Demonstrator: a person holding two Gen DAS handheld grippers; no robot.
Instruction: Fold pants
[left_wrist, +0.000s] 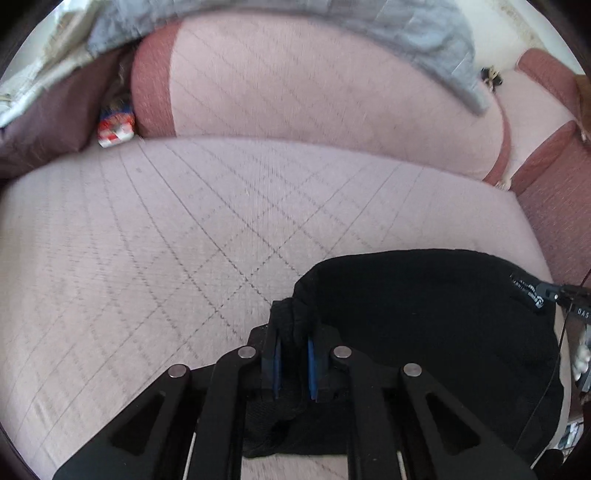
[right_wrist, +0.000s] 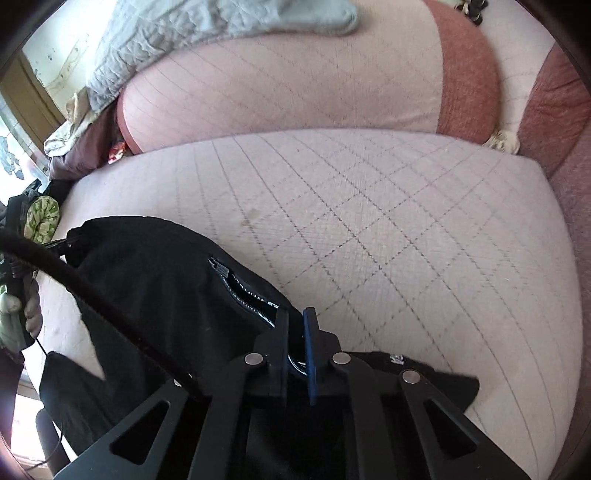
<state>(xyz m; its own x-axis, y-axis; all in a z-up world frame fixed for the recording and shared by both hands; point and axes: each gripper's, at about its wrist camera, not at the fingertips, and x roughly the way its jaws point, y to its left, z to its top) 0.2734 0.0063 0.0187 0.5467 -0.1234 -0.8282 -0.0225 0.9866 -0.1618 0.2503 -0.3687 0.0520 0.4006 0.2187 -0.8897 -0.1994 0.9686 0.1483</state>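
Two grippers pinch one pair of black pants (left_wrist: 424, 314) at the near edge of a quilted pink sofa seat (left_wrist: 147, 240): the left gripper (left_wrist: 294, 334) clamps a bunched edge, the right gripper (right_wrist: 295, 332) the waistband by its label. The pants hang off-frame below. Behind, one back cushion (left_wrist: 295, 85) carries a blurred grey blanket (right_wrist: 166, 33).

We see black fabric pants (left_wrist: 424, 314), pale pink diamond-quilted sofa seat cushion (left_wrist: 147, 240), grey quilted blanket (right_wrist: 166, 33), blue gripper pads (right_wrist: 309, 354).
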